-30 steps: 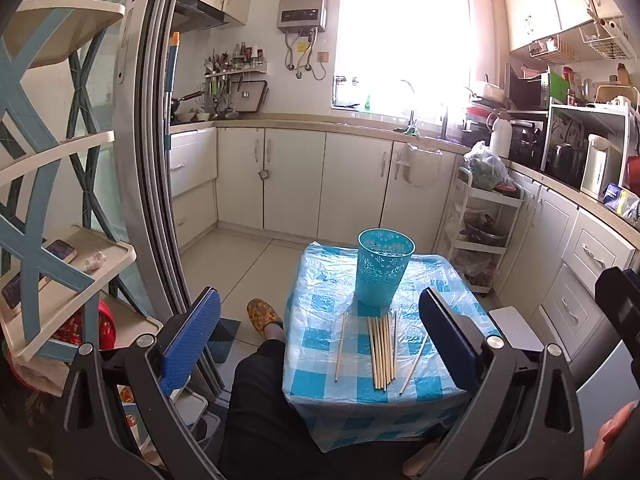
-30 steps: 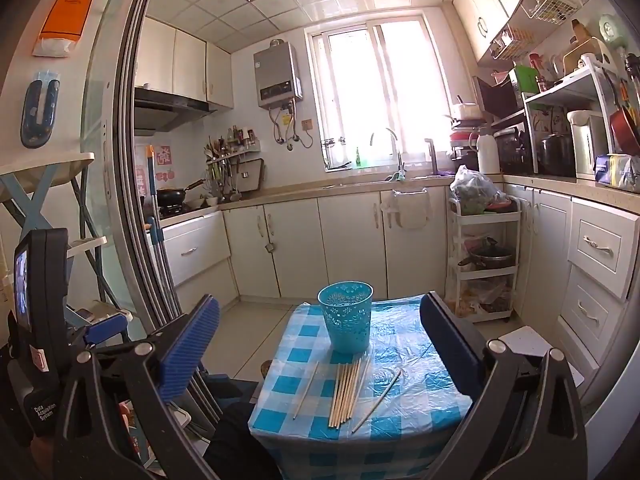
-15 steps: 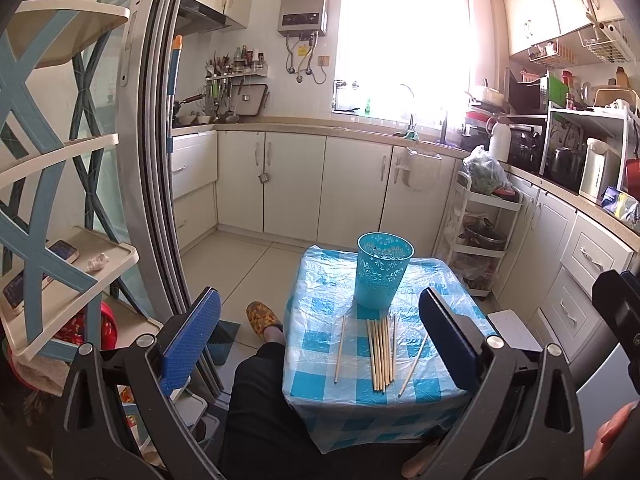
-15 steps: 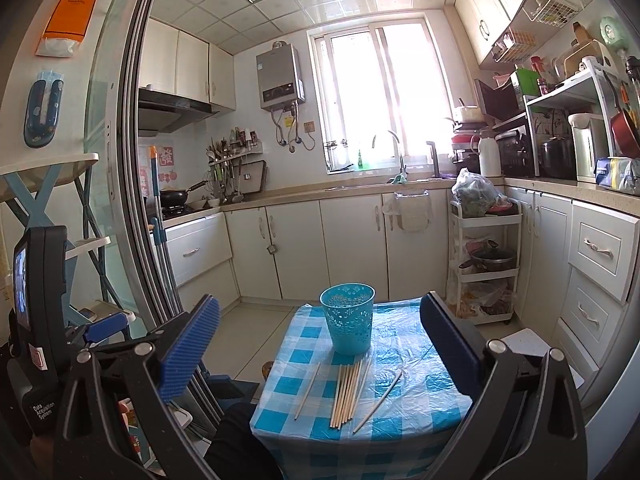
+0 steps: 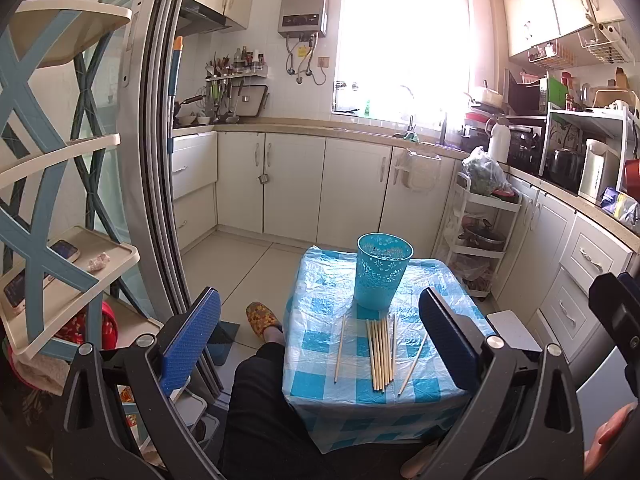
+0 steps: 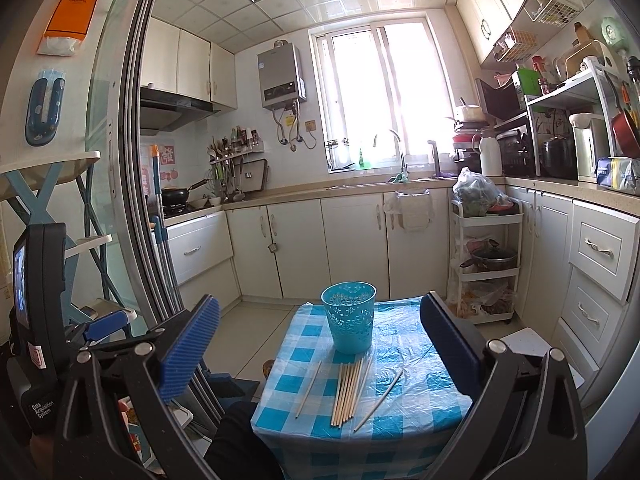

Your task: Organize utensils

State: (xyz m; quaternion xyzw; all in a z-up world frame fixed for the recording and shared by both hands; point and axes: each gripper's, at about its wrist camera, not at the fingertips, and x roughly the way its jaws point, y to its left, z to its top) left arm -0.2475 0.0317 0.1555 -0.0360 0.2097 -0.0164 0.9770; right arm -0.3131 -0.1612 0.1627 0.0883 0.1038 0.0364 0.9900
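Note:
Several wooden chopsticks (image 5: 380, 354) lie on a small table with a blue-checked cloth (image 5: 320, 384), most in a bundle, one apart on each side. A teal perforated cup (image 5: 382, 270) stands upright just behind them. My left gripper (image 5: 320, 340) is open and empty, held back from the table and above it. In the right wrist view the chopsticks (image 6: 350, 390), the cup (image 6: 350, 316) and the cloth (image 6: 420, 400) show too. My right gripper (image 6: 320, 348) is open and empty, also short of the table.
A sliding door frame (image 5: 156, 200) and a blue shelf rack (image 5: 48, 240) stand at the left. A white trolley (image 5: 480, 240) and cabinets (image 5: 592, 264) are at the right. The person's leg (image 5: 260, 400) and slipper (image 5: 262, 318) are beside the table.
Both views have shifted only slightly; the table sits a touch lower in the left wrist view. Both grippers stay open and nothing on the table has moved.

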